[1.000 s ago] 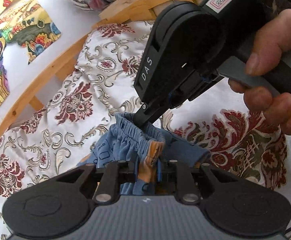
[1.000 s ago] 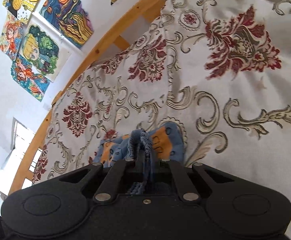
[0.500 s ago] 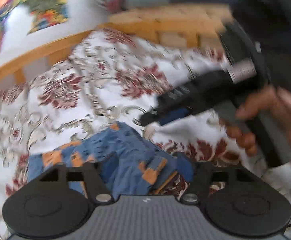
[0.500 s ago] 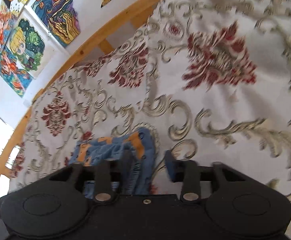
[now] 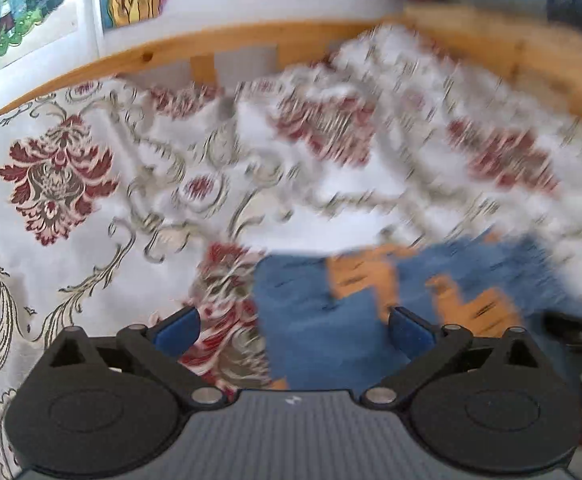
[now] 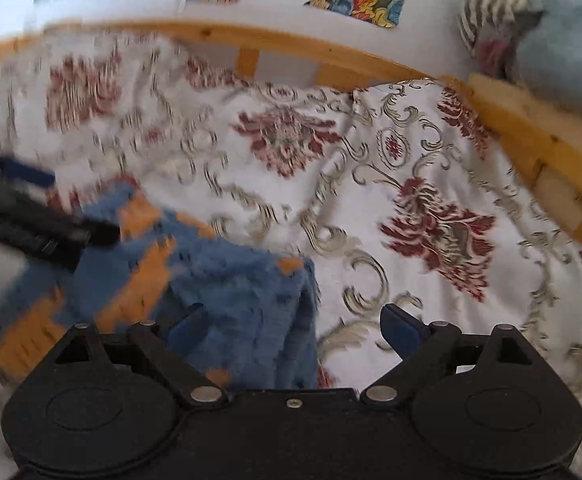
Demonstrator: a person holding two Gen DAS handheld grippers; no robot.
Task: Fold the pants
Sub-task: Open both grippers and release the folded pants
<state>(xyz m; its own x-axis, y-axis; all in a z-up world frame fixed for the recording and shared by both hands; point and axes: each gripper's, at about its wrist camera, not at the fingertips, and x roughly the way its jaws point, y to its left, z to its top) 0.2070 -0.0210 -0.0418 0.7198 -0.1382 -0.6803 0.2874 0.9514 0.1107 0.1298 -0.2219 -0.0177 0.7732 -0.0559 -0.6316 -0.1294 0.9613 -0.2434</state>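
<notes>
Pants (image 5: 331,320) (blue with orange patches) lie bunched on the floral bedspread (image 5: 59,240), well away from the wooden bed rail (image 6: 291,46). Left gripper (image 5: 291,326) hovers above them, fingers spread wide, holding nothing. Right gripper (image 6: 291,326) is likewise spread and empty over their edge.

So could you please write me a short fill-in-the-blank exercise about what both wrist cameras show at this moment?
1. The fingers of the left tool are ____, gripping nothing.
2. The pants are blue with patches of ____ colour.
3. The pants lie on a white bedspread patterned with dark ____ flowers.
4. The bed frame around the bedspread is made of ____.

Missing words: open; orange; red; wood
</notes>
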